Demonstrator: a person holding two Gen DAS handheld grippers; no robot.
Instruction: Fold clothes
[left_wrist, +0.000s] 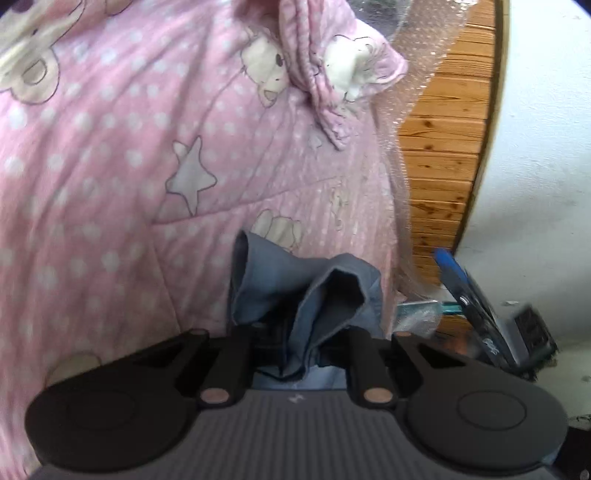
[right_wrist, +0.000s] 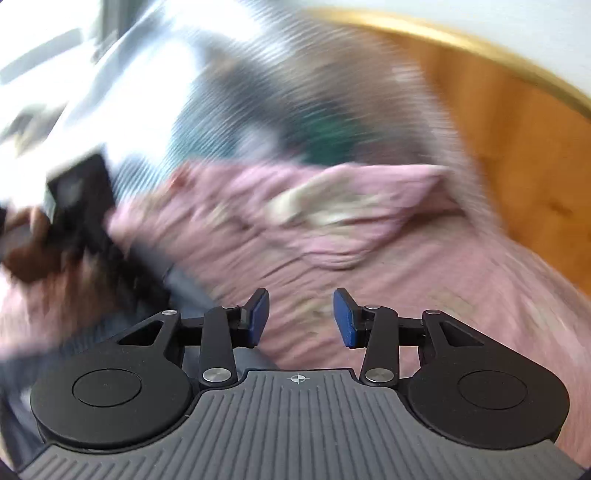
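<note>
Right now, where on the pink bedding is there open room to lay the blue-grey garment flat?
Free: the dotted pink quilt left of the blue-grey garment, which the left gripper pinches. Also the pink stretch ahead of the open right gripper. Crowded: the bunched quilt corner and the clutter beside the wooden headboard.

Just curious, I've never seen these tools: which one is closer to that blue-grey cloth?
Left. The left gripper has the blue-grey cloth bunched between its fingers. The right gripper hangs open over the pink bedspread, nothing between its fingers.
</note>
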